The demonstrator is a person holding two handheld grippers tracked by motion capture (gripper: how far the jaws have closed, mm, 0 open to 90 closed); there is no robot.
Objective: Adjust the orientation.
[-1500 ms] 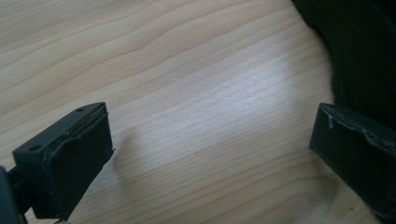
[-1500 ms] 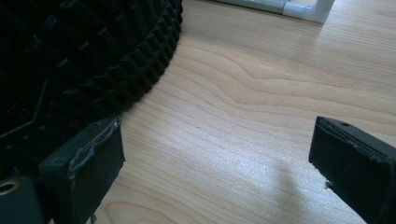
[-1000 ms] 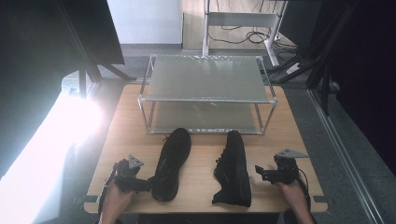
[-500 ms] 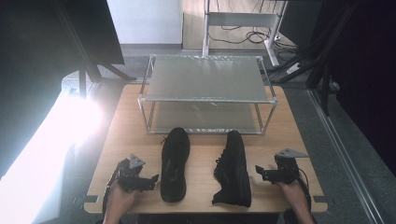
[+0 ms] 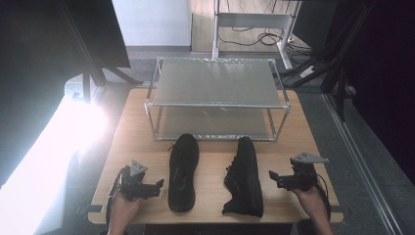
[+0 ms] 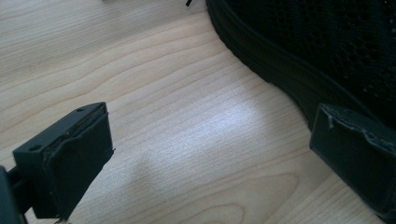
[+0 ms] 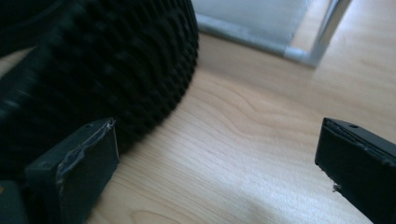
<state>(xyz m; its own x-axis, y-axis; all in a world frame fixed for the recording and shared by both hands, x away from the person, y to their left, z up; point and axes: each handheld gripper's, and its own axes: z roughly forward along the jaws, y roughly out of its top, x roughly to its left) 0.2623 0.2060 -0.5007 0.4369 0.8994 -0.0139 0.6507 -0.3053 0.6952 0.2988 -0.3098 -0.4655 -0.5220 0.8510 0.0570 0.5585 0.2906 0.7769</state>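
Shoes [image 5: 183, 172] side by side before wire rack [image 5: 215, 98], left claw [image 5: 157, 186] and right claw [image 5: 274, 177] both apart

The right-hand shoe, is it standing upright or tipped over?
Tipped on its side. In the high view the right shoe shows its side profile and sole edge, while the left shoe sits flat, opening up.
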